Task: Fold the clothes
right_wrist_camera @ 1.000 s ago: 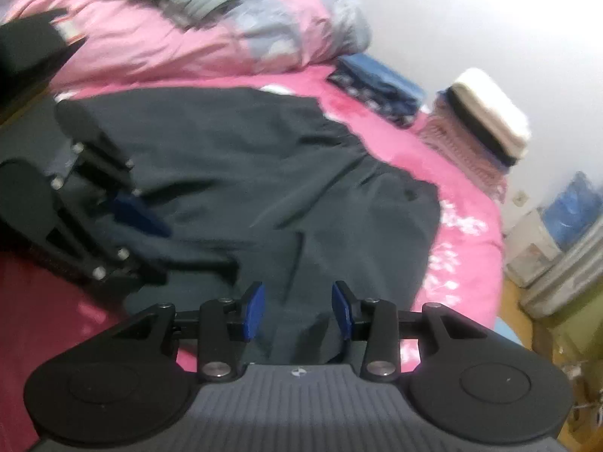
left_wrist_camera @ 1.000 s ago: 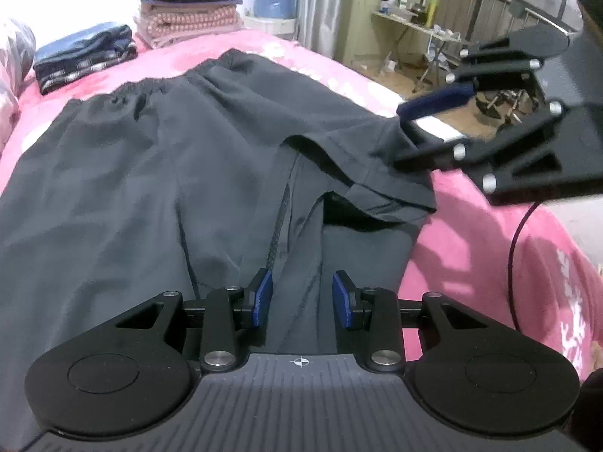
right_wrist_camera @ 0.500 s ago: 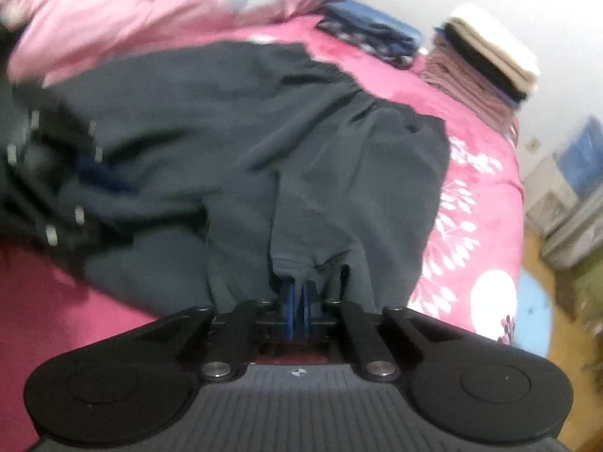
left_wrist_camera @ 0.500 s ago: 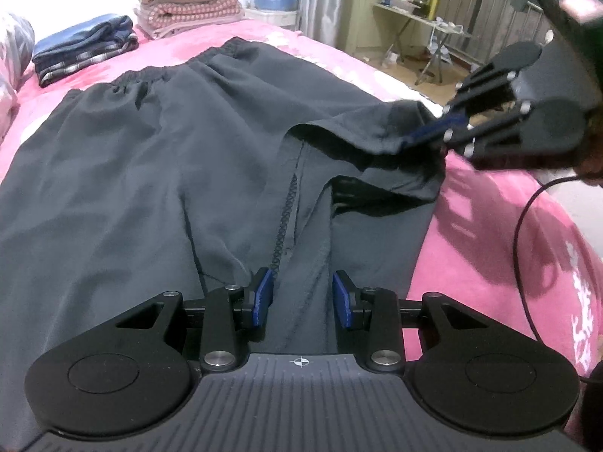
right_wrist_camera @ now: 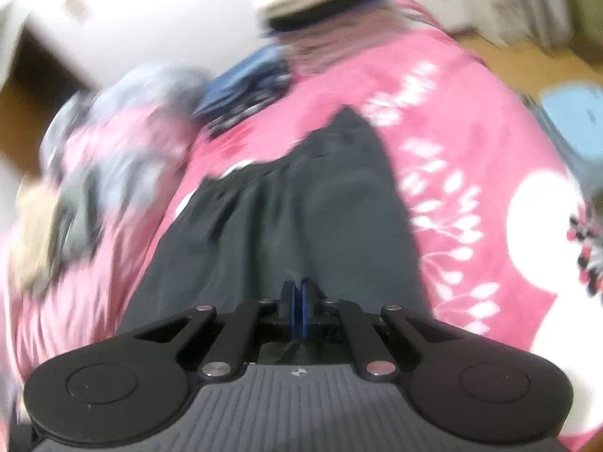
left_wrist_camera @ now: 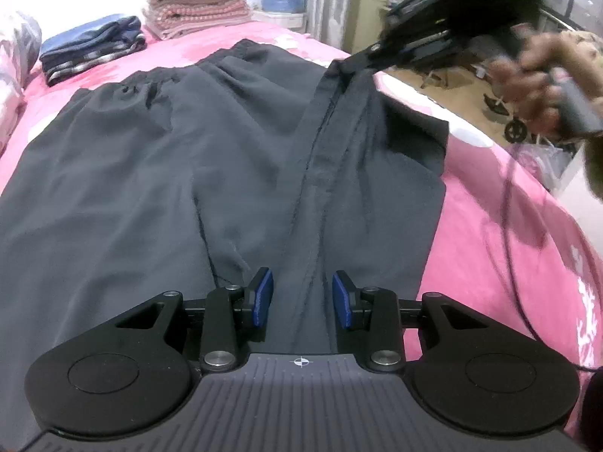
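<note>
— So, what does the left gripper (left_wrist_camera: pixel 301 297) show, closest first?
— Its two blue pads stand well apart with nothing between them, poised low over the dark shorts (left_wrist_camera: pixel 169 173), which lie spread directly ahead of it on the pink bedspread (left_wrist_camera: pixel 508 226).
— And the right gripper (right_wrist_camera: pixel 295 314)?
— Pressed together on a hem of the same shorts (right_wrist_camera: pixel 301 218); cloth runs away from its fingertips in a taut ridge. From the left view, that right gripper (left_wrist_camera: pixel 377 51) sits ahead and to the right, raised, pulling one corner of the fabric off the bed, with the person's hand (left_wrist_camera: pixel 527 75) behind it, blurred.
— Farther out?
— Beyond the waistband, ahead and left of the left gripper, a folded blue garment (left_wrist_camera: pixel 90 47), then a stack of folded clothes (left_wrist_camera: pixel 199 3). The right view is too smeared for finer detail.
</note>
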Action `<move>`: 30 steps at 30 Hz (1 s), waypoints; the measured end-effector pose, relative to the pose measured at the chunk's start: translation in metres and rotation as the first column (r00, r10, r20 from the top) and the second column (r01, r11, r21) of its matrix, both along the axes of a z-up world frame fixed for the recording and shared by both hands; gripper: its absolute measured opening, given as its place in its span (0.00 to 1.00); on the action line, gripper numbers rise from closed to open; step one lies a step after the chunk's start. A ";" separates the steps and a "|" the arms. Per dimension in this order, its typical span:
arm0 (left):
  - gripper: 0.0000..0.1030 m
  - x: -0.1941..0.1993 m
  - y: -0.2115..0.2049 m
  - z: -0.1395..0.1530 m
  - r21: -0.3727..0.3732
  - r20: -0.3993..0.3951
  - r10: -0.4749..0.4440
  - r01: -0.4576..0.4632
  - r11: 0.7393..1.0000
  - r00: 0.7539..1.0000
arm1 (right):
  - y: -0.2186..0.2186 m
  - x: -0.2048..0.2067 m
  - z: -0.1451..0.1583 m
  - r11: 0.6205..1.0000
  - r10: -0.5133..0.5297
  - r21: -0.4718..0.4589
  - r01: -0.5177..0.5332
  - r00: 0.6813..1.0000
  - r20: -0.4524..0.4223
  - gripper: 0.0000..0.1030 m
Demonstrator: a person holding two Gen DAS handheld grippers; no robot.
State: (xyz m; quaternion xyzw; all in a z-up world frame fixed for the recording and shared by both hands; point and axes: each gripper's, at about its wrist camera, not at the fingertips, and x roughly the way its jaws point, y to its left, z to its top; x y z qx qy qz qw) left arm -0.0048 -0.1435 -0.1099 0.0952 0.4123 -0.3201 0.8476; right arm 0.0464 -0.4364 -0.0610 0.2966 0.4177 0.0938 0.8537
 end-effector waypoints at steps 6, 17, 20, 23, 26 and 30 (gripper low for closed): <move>0.33 0.002 0.006 0.003 -0.019 -0.028 0.024 -0.025 1.000 0.999 | -0.040 0.009 -0.043 0.935 -0.131 0.319 0.152 0.988 -0.085 0.20; 0.33 0.003 0.026 0.008 -0.001 -0.118 0.018 -0.018 1.000 0.993 | -0.049 -0.027 0.001 0.989 -0.054 0.137 0.049 0.998 0.038 0.25; 0.33 0.000 0.037 0.011 0.002 -0.152 0.028 -0.028 1.000 0.988 | -0.045 -0.029 0.000 0.989 -0.043 0.143 0.038 0.999 0.028 0.25; 0.34 -0.002 0.043 0.014 -0.012 -0.152 0.038 -0.041 0.999 0.988 | -0.043 -0.027 0.000 0.988 -0.036 0.149 0.033 0.999 0.018 0.26; 0.35 0.002 0.040 0.014 -0.025 -0.151 0.027 -0.031 0.999 0.988 | -0.038 -0.021 0.001 0.988 -0.030 0.153 0.031 1.000 -0.007 0.28; 0.46 0.010 0.031 0.008 -0.004 -0.164 0.011 -0.011 1.000 0.986 | -0.032 -0.011 0.003 0.991 -0.025 0.131 0.031 0.999 -0.047 0.41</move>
